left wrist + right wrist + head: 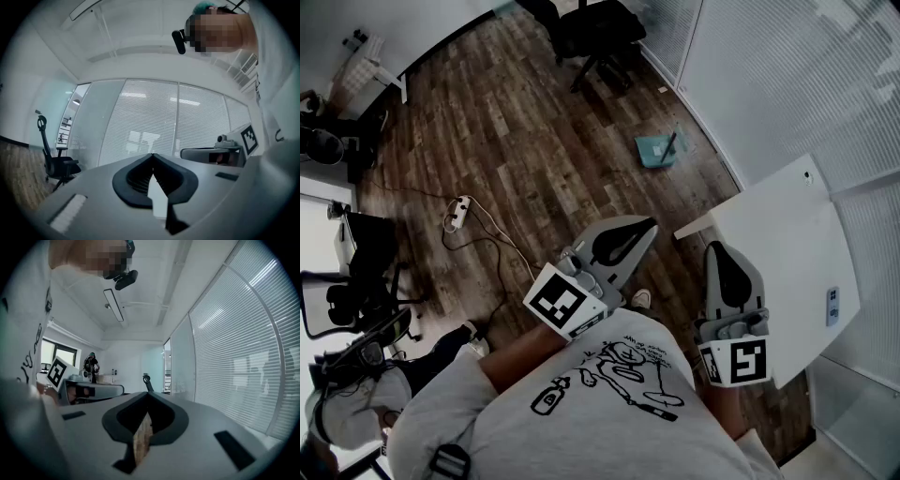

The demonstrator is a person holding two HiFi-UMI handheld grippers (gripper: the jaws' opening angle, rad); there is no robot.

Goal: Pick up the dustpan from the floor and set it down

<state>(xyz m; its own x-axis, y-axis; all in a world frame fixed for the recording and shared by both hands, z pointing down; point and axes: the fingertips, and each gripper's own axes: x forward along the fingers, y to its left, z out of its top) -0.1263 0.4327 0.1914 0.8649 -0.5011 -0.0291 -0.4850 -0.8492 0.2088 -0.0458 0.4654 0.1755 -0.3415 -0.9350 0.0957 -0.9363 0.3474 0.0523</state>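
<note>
A teal dustpan point(656, 148) with a dark handle lies on the wooden floor close to the glass wall, far ahead of both grippers. My left gripper point(649, 225) is held level in front of the person's chest, its jaws closed tip to tip point(153, 155) with nothing between them. My right gripper point(716, 246) is beside it over the corner of the white table, also shut and empty point(147, 393). Neither gripper view shows the dustpan; both look at blinds and ceiling.
A white table point(787, 253) stands at the right with a small device point(832, 307) on it. A black office chair point(595, 33) is at the back near the dustpan. A power strip point(457, 214) with cables lies on the floor to the left. Another person point(91, 364) stands far off.
</note>
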